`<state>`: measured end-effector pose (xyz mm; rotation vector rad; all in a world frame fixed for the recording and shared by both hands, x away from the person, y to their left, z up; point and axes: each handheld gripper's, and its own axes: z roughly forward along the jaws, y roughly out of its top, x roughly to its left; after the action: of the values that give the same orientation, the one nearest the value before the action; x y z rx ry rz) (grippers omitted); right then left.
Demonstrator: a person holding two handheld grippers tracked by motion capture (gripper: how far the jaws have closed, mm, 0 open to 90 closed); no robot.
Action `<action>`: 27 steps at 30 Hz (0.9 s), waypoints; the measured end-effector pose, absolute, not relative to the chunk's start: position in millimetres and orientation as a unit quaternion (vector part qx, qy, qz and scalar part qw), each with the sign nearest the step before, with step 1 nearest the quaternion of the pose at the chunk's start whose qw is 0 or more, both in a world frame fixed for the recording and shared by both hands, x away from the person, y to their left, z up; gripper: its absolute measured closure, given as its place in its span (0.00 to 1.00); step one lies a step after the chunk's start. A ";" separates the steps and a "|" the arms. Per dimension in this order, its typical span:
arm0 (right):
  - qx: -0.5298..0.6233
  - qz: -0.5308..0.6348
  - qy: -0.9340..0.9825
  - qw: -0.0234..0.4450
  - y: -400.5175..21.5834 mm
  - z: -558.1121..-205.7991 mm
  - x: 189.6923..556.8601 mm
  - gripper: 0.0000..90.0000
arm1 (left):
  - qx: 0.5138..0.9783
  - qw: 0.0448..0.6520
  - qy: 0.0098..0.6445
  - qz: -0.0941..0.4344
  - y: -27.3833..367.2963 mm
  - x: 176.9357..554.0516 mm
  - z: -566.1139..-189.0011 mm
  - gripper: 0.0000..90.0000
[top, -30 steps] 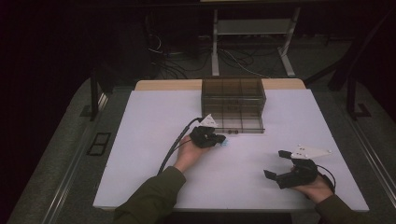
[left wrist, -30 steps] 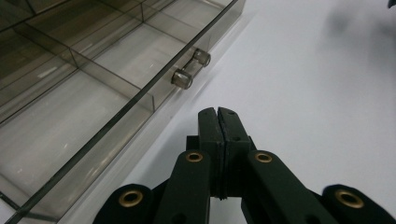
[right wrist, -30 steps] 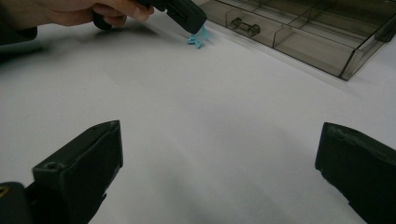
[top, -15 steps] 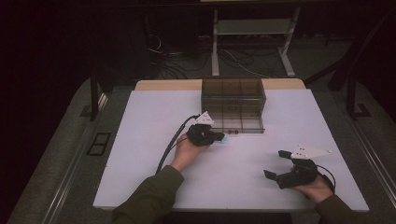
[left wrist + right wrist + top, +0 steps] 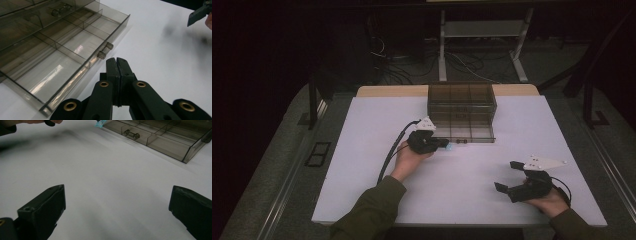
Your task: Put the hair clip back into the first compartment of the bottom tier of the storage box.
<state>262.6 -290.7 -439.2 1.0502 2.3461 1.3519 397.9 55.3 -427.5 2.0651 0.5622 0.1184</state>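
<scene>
From above, the left gripper (image 5: 446,144) sat closed just before the pulled-out drawer (image 5: 464,133). Along its own view, the pressed-together jaws pointed near the drawer's knobs (image 5: 105,50). The right gripper (image 5: 117,215) gaped empty over the white table (image 5: 105,180).

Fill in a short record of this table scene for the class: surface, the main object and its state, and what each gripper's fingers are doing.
surface: white table
main object: smoky clear drawer box, lower drawer pulled out, compartments look empty
drawer handle: small two-post knob on the drawer front
left gripper: fingers shut, nothing visible between them, tips close to the knob
right gripper: fingers wide open, nothing held, near the table's front right, apart from the box
</scene>
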 end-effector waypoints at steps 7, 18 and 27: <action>0.359 0.462 0.802 0.119 -290.9 -439.3 262.5 0.00 | 0.838 0.487 0.239 0.054 62.6 399.6 -423.6 0.99; 0.358 0.462 0.802 0.118 -290.5 -439.4 262.6 0.00 | 0.832 0.493 0.246 0.062 69.4 403.7 -420.8 0.99; 0.359 0.462 0.802 0.119 -290.4 -439.4 262.9 0.00 | 0.829 0.496 0.251 0.069 73.4 407.5 -416.3 0.99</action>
<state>262.9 -290.4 -439.4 1.0487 2.3456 1.3508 407.5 73.4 -416.3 2.0079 0.6075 0.1680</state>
